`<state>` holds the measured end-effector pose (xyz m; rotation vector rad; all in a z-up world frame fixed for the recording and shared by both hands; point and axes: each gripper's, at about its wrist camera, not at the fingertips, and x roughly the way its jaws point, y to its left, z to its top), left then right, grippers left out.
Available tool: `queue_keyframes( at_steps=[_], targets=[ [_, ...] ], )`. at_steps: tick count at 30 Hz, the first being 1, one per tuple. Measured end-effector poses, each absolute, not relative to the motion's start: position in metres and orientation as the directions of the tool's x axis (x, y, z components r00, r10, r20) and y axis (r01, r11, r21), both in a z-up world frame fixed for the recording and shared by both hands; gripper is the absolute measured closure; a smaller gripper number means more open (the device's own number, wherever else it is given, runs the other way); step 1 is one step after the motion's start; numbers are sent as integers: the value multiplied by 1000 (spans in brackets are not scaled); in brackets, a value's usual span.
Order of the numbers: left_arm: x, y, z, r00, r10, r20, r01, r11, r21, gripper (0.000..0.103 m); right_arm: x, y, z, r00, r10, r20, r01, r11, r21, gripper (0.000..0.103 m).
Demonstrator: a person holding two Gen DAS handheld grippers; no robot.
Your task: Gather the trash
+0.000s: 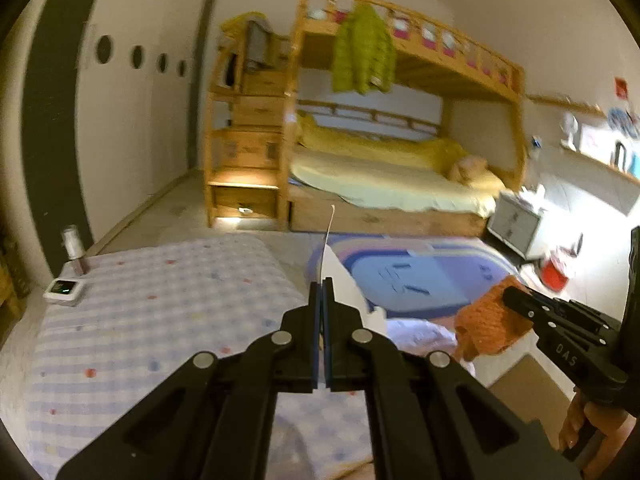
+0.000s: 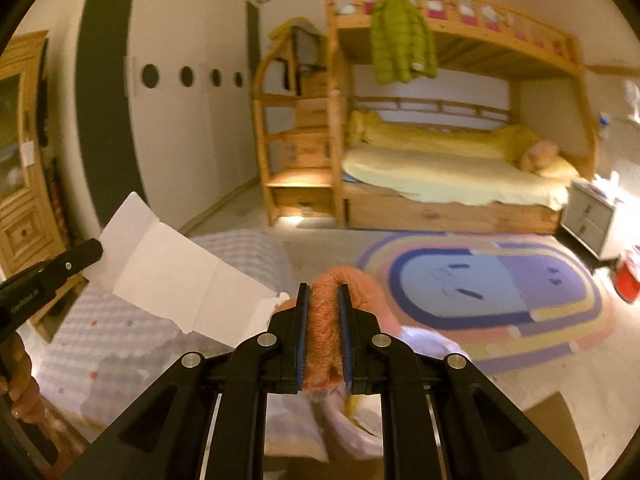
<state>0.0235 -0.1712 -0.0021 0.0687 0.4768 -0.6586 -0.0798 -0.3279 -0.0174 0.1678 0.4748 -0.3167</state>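
Your left gripper (image 1: 322,280) has its jaws pressed together on a white card (image 2: 176,276). From the left wrist the card shows only edge-on, a thin white strip rising from the tips toward 12 o'clock. From the right wrist it is a flat, creased sheet with a folded flap, held up at 9 o'clock over the checked bedcover (image 1: 152,304).

Your right gripper (image 2: 323,292) pinches an orange knit piece (image 2: 326,320); the fabric fills the gap between the blue pads and loops over the tips. In the left wrist view the same orange piece (image 1: 486,328) hangs at 4 o'clock from the right gripper's jaws, clear of the floor.

Both grippers sit above the bed's near edge. A pale crumpled bag or sheet (image 2: 360,412) lies below the right gripper; which of the two, you cannot tell.

A small white device (image 1: 64,291) with a green light sits at 9 o'clock on the bedcover's corner, a bottle (image 1: 74,248) just beyond it.

Rug (image 2: 492,292) on the floor at 2 o'clock in the right wrist view. Bunk bed (image 2: 452,148) at 1 o'clock against the far wall, a green jacket (image 2: 402,42) hanging from its top rail. Red bin (image 2: 628,280) at 3 o'clock.

A hand (image 2: 22,376) grips the left handle at 8 o'clock.
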Motion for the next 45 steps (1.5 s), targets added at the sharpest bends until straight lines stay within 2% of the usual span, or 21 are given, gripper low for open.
queue_keyframes(
  at_steps=[6,17,19,20,21,22,23,24,29,31,32,34,35,37,40,45],
  targets=[
    [17,-228,-29,615,-604,-506,675,736,-59,103,-93,-365,-42,798,-283,-533,396,911,110,89],
    [34,-307,-47,577,-600,-554,717,697,-8,103,-74,-418,-72,761,-276,-588,448,878,168,89],
    [41,-320,-51,565,-592,-574,721,693,-5,101,-67,-429,-79,759,-267,-593,455,869,192,85],
    [43,-323,-52,570,-586,-576,716,698,-3,97,-61,-438,-84,752,-265,-603,466,861,204,84],
    [45,-328,-53,569,-583,-579,714,700,-3,78,-60,-440,-87,752,-257,-607,467,858,215,77],
    [46,-330,-55,572,-579,-582,711,704,-1,53,-59,-443,-90,750,-252,-611,470,853,226,64],
    [46,-329,-55,579,-577,-576,706,709,-1,47,-59,-446,-92,747,-257,-614,482,845,233,59],
    [46,-326,-55,583,-581,-568,703,711,-5,47,-60,-445,-93,747,-260,-612,484,843,233,56],
    [49,-310,-56,582,-563,-586,682,731,-25,47,-73,-436,-93,735,-250,-630,496,832,250,56],
    [48,-299,-54,588,-554,-589,664,746,-39,41,-82,-431,-89,737,-240,-632,494,829,261,54],
    [48,-294,-51,590,-552,-589,659,751,-44,39,-86,-429,-86,738,-235,-633,492,828,267,51],
    [45,-280,-44,595,-548,-588,647,760,-55,32,-94,-420,-77,745,-228,-628,486,829,276,37],
    [44,-275,-40,598,-546,-587,642,764,-56,29,-98,-417,-72,749,-225,-624,481,832,277,34],
    [41,-259,-31,606,-539,-586,629,775,-62,17,-106,-403,-56,755,-232,-614,473,840,264,15],
    [36,-233,-19,615,-527,-586,603,794,-80,7,-113,-383,-40,757,-238,-609,464,851,245,12],
    [24,-189,-4,617,-478,-625,561,824,-78,7,-118,-346,-14,765,-194,-614,399,891,216,10]
  ],
)
